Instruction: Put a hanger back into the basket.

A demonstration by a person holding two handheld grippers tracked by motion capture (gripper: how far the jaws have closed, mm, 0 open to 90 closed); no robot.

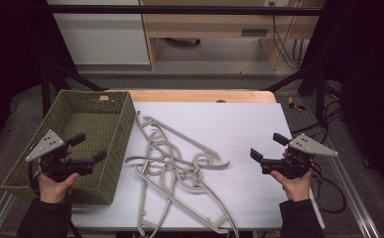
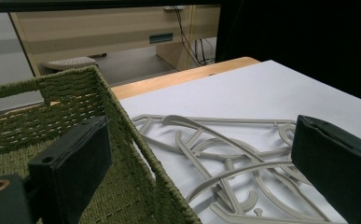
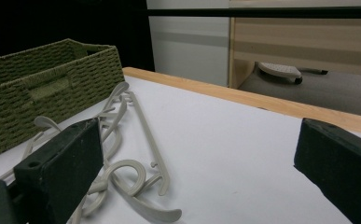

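A tangled heap of pale grey plastic hangers (image 1: 177,166) lies mid-surface beside the green woven basket (image 1: 111,148), seemingly awaiting sorting. Left hand-held gripper (image 1: 88,148) and right hand-held gripper (image 1: 268,147) hover released, empty, flanking it.

The surface (image 1: 249,124) is covered by a white sheet, with a strip of bare wood showing along its 12 o'clock edge. A green woven basket (image 1: 107,148) stands at 9 o'clock. A tangle of grey hangers (image 1: 172,168) lies from the centre toward 6 o'clock, just beside the basket.
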